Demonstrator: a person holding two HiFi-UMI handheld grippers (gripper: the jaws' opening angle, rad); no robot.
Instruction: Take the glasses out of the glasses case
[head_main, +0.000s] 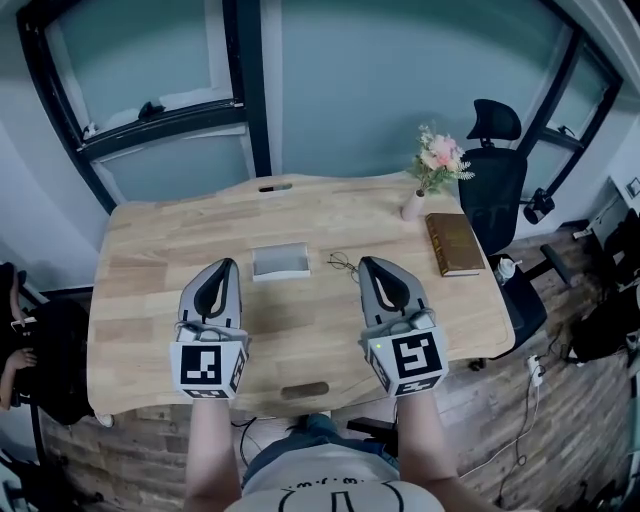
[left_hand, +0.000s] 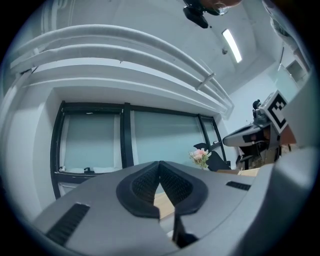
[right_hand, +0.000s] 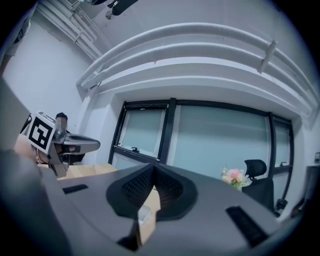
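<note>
Glasses: the glasses (head_main: 343, 265) lie on the bare worktop (head_main: 150, 310), outside the glasses case (head_main: 280, 261) and just beside its right end. I cannot tell whether they touch it.
Glasses, appearance: thin dark wire frame with clear lenses, and very slight against the wood. They are too small in the head view to say whether the arms are folded.
Glasses case: a grey rectangular box, set square near the middle of the worktop, with a paler strip along its near edge. I cannot tell whether the lid is up or down.
Task standing, my judgement: the glasses being out of the case, removal appears done.
Left claw: my left claw (head_main: 227, 264) is closed tip to tip with nothing between the pads. It is held above the worktop, on my side of the case's left end.
Right claw: my right claw (head_main: 367, 263) is likewise fully closed and empty. It is held near the glasses, on their right.
Reason for posture, my judgement: both claws sit clear of the items and point level toward the window, which suits hands with no grip in progress.
Surroundings: a brown book (head_main: 455, 243) lies well apart to the right, with a vase of flowers (head_main: 433, 168) beyond it. A black office chair (head_main: 497, 190) stands off the far right corner.
</note>
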